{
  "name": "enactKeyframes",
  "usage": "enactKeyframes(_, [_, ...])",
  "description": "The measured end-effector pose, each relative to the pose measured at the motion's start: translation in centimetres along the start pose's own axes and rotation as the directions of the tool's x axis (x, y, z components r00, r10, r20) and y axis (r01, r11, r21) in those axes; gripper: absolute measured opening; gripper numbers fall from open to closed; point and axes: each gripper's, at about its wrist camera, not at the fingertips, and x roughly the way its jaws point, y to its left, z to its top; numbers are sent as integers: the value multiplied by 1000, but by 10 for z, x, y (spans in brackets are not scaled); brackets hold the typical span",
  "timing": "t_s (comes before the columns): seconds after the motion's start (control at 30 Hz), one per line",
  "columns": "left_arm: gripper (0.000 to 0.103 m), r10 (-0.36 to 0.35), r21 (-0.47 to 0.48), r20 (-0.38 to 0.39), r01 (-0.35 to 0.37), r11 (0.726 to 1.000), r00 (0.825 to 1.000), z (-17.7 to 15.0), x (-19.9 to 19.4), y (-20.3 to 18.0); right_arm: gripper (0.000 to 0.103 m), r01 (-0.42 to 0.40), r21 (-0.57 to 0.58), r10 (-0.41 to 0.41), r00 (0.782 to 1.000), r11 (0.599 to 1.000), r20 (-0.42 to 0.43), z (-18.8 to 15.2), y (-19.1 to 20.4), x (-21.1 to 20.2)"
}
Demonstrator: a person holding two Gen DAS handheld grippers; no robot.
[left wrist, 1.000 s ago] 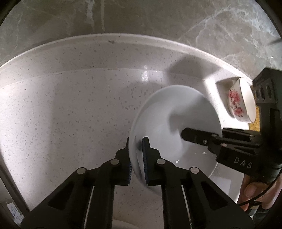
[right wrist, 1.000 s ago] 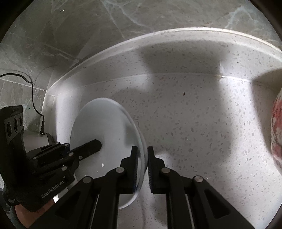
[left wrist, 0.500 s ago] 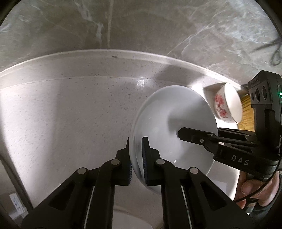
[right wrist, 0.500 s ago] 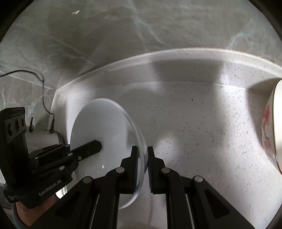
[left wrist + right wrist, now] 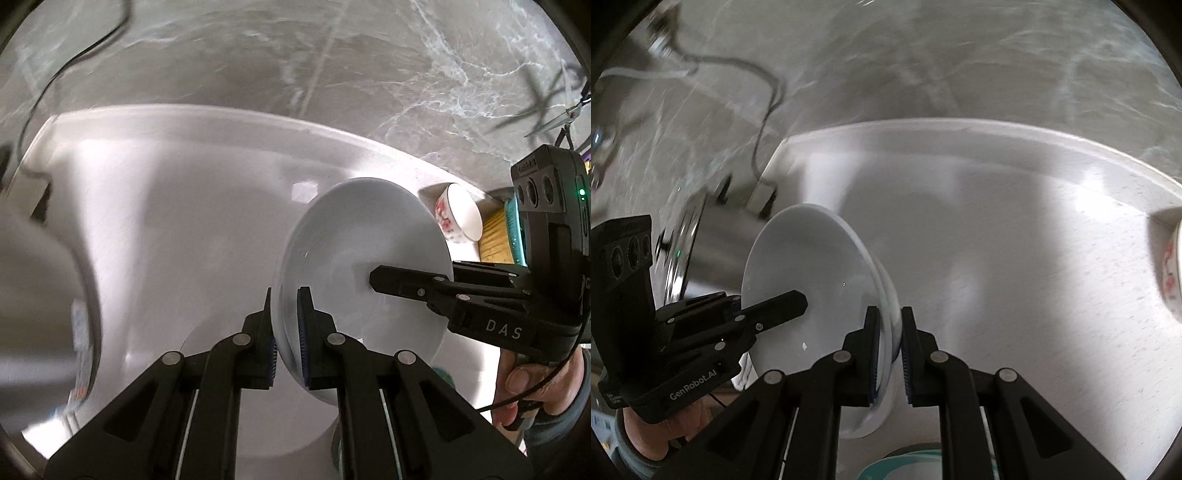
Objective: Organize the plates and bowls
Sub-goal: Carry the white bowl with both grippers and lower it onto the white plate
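You have 1 white plate [image 5: 354, 258] carried clear above the pale speckled counter [image 5: 177, 229], pinched at opposite edges: your left gripper [image 5: 286, 332] is clamped on the near rim in its own view, and your right gripper [image 5: 888, 343] is clamped on the opposite rim, each with a pad on either face. Judge the plate as stiff, glazed and slick, moderately heavy for such narrow pads, and brittle if it drops or knocks the counter edge. The rim is the only sensible place to hold it, and 2 opposed grips keep it from swinging; keep both hands moving together so neither twists it. Counting what shows: 1 plate in the air, 1 floral bowl [image 5: 458, 214] lying tipped on its side at the far right of the counter, well apart from the plate, and 1 teal-edged dish [image 5: 905, 467] just visible below the right gripper, too cropped to say whether it is a plate or bowl. A metal appliance [image 5: 713, 236] stands at the left.
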Motion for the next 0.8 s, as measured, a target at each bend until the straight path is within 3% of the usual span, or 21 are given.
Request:
enactKeyframes(0.4, [8, -13, -130, -61, 5, 991, 998, -87, 6, 54, 13, 8, -63, -16, 992, 998, -126, -31, 40, 56])
enactKeyframes(0.8, [8, -10, -152, -112, -7, 988, 994, -112, 48, 75, 13, 71, -70, -83, 977, 995, -196, -47, 32, 91])
